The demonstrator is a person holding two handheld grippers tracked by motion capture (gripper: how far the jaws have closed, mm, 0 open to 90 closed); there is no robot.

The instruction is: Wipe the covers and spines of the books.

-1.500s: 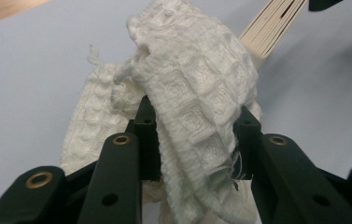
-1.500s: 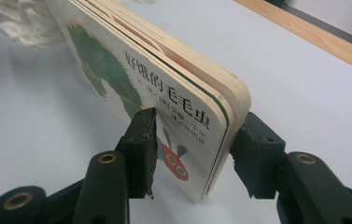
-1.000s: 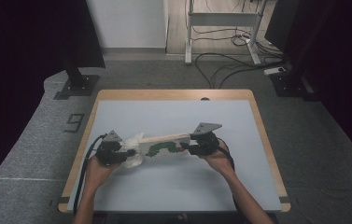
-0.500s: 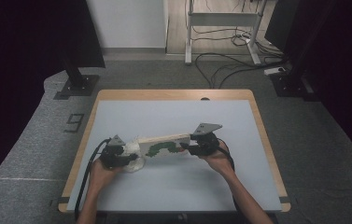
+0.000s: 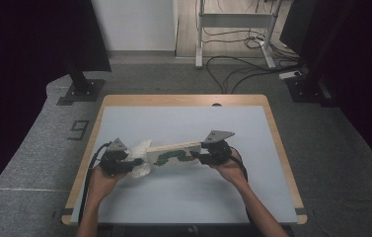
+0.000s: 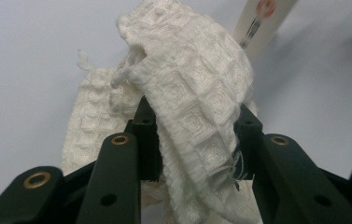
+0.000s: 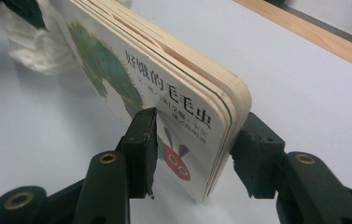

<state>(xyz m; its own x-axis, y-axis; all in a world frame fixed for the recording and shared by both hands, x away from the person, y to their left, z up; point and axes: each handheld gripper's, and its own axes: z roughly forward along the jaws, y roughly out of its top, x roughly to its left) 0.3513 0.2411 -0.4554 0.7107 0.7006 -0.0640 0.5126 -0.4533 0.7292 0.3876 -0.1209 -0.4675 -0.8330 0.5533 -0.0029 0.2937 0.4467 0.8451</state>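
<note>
Table (image 5: pixel 183 123): big, flat and grey. It gives room for the wiping job.
Book (image 5: pixel 171 152): a thick board book, stood up on its long edge near the front of the table, so its picture side faces out and can be wiped.
Cloth (image 6: pixel 197 107): white and bumpy, bunched up at the book's left end, touching it, ready to rub it.
Right gripper (image 7: pixel 194 140): its jaws pinch the book's corner, one on each side, to keep it from falling over.
Left gripper (image 6: pixel 192 135): its jaws squeeze a fold of the cloth.
</note>
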